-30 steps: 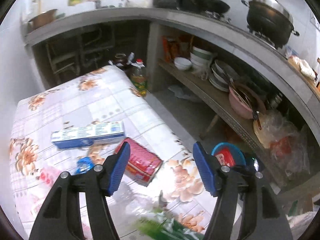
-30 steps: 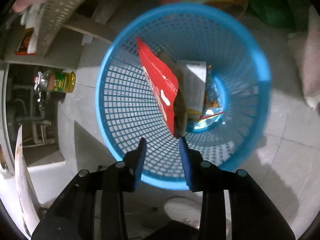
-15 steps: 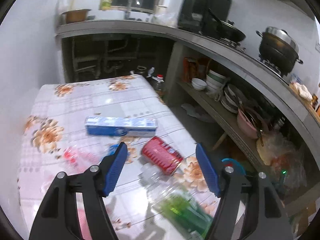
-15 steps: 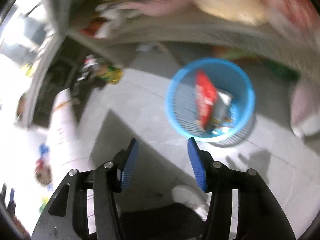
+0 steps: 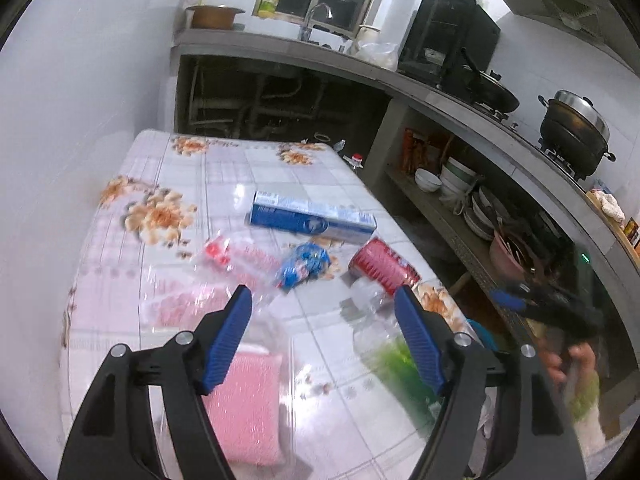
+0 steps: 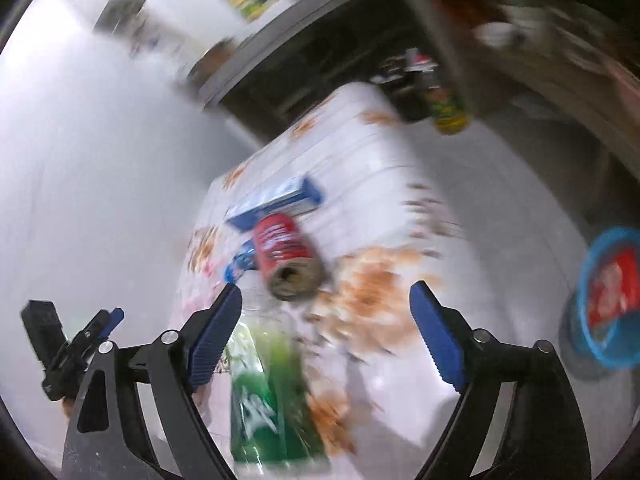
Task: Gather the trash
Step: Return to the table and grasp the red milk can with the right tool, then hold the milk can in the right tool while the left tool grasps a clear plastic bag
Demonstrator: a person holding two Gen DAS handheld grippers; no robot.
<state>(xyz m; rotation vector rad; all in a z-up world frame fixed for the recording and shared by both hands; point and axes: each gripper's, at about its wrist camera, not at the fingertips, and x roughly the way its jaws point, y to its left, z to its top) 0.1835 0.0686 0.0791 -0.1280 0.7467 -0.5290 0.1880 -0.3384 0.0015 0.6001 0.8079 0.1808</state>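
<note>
Trash lies across the table [image 5: 224, 184]: wrapper [image 5: 240, 268], box [image 5: 312, 220], can [image 5: 384, 266], bottle [image 5: 384, 344]. Left gripper [image 5: 322, 340], jaws apart and empty, has pulled back above them. Right gripper [image 6: 326, 332], also apart and empty, has swung from the bin [image 6: 608, 296] toward the can, likely next. Only its view shows the bin, on the floor.

A red metal can [image 5: 383, 266] lies on its side beside a long blue and white box [image 5: 313, 223]. A clear plastic bottle with a green label [image 6: 267, 392] lies near them. A blue round basket [image 6: 610, 297] holds a red wrapper [image 6: 611, 291].
</note>
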